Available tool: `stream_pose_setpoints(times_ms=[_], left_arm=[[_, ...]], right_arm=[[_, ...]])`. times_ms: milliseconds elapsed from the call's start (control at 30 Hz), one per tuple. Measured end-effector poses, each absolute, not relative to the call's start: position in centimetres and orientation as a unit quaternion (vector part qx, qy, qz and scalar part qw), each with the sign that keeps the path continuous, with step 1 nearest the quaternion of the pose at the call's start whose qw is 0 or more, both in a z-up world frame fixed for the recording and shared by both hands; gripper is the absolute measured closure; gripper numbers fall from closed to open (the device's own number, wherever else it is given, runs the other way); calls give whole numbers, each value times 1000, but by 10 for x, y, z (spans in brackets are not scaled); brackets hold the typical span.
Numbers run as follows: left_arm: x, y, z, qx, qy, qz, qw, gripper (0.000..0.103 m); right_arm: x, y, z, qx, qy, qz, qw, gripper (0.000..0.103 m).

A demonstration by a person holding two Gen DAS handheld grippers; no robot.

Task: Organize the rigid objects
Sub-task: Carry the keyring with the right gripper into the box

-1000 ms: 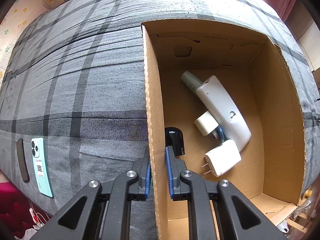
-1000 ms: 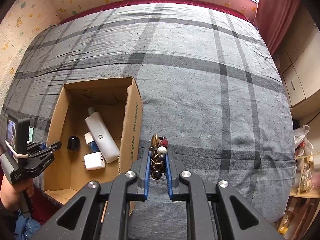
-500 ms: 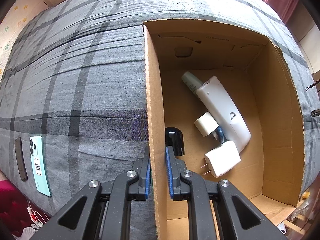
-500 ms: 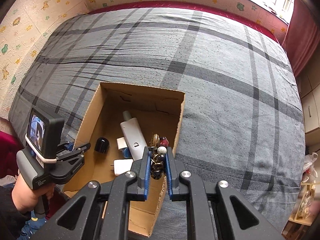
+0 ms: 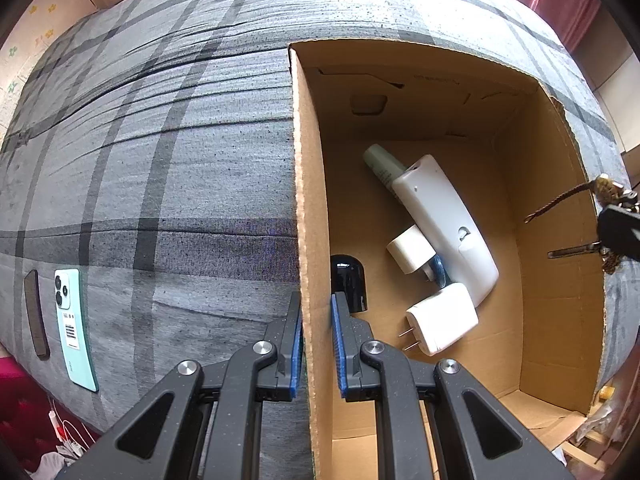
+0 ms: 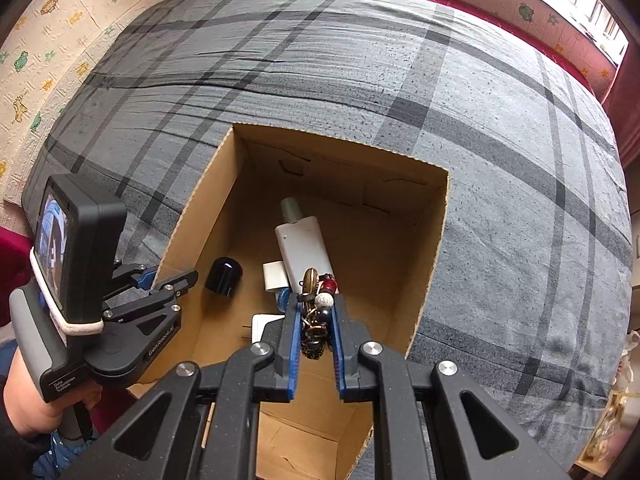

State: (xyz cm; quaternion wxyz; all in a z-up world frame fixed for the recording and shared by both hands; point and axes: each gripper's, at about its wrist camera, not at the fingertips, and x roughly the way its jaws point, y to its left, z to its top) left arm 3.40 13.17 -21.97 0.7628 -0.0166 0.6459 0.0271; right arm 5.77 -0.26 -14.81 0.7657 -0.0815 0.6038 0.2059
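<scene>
Between right hand-held gripper (image 6: 315,334) pads: keychain (image 6: 314,312).

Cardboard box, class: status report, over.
Left gripper clamped on cardboard box wall. Right gripper holding keychain above box. Nothing blocking.

The left tool (image 5: 316,332) pinches the cardboard box (image 5: 310,200) wall; chargers (image 5: 442,318) lie inside.

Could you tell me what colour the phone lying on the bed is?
Mint green phone; left wrist view.
</scene>
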Motion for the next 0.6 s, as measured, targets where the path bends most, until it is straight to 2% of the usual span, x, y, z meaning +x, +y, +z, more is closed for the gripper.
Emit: stream_pose_setpoints(times_ms=[600], left_arm=[[34, 134, -221, -23, 646, 25, 762, 89]], right_arm=[[64, 28, -215, -96, 641, 208, 732, 89]])
